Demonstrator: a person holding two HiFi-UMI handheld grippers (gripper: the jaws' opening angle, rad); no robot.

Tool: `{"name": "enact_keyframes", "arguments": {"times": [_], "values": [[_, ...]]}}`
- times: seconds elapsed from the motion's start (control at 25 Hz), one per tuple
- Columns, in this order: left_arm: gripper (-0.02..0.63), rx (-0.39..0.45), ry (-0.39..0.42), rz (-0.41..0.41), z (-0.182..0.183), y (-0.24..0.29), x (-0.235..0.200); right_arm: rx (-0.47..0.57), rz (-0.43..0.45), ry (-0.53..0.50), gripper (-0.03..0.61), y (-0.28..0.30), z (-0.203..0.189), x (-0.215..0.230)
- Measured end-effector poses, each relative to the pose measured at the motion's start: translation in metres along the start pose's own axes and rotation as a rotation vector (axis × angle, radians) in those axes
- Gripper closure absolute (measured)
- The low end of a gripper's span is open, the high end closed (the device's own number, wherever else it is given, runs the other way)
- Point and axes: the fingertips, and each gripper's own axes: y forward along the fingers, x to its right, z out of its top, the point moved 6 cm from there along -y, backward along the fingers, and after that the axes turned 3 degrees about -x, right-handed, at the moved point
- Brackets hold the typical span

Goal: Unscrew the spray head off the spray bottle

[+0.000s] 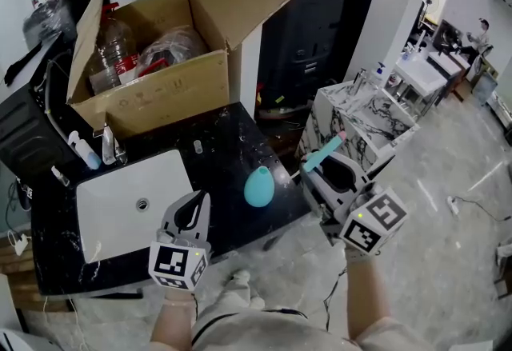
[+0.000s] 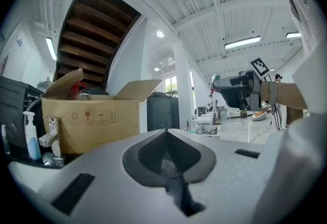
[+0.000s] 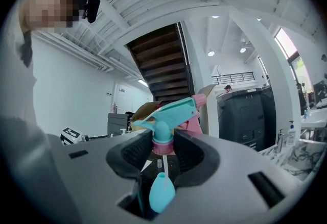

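Note:
The teal bottle body (image 1: 258, 186) lies on its side on the black counter (image 1: 224, 153), headless. Its teal spray head (image 1: 323, 154) with a pink collar and nozzle is off the bottle and held up to the right of the counter. My right gripper (image 1: 317, 169) is shut on it. In the right gripper view the pads clamp the pink collar of the spray head (image 3: 168, 116), the thin dip tube hangs down, and the bottle (image 3: 161, 193) shows below through the gap. My left gripper (image 1: 200, 199) hovers by the sink's front right corner, shut and empty (image 2: 166, 133).
An open cardboard box (image 1: 160, 89) with bottles and bags stands at the back of the counter. A white sink (image 1: 120, 201), faucet (image 1: 110, 145) and soap bottle (image 1: 84, 151) are at left. A dark cabinet (image 1: 312, 29) and marble-patterned table (image 1: 364, 113) stand beyond the counter's right edge.

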Motion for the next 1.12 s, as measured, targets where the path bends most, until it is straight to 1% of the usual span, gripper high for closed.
{"name": "enact_keyframes", "arguments": {"times": [0.24, 0.44, 0.64, 0.84, 1.12], "values": [[0.607, 0.013, -0.010, 0.029, 0.003, -0.012, -0.002, -0.038, -0.024, 0.020, 0.442, -0.016, -0.018, -0.002], [0.607, 0.024, -0.008, 0.059, 0.005, -0.021, -0.003, -0.063, -0.036, 0.014, 0.442, -0.026, -0.031, -0.007], [0.607, 0.036, 0.006, 0.093, 0.004, -0.032, -0.003, -0.072, -0.040, 0.030, 0.441, -0.034, -0.044, -0.012], [0.607, 0.044, -0.009, 0.123, 0.002, -0.042, -0.004, -0.087, -0.051, 0.052, 0.441, -0.042, -0.059, -0.017], [0.607, 0.041, -0.007, 0.142, -0.006, -0.052, 0.003, -0.090, -0.074, 0.068, 0.442, -0.057, -0.073, -0.020]]}}
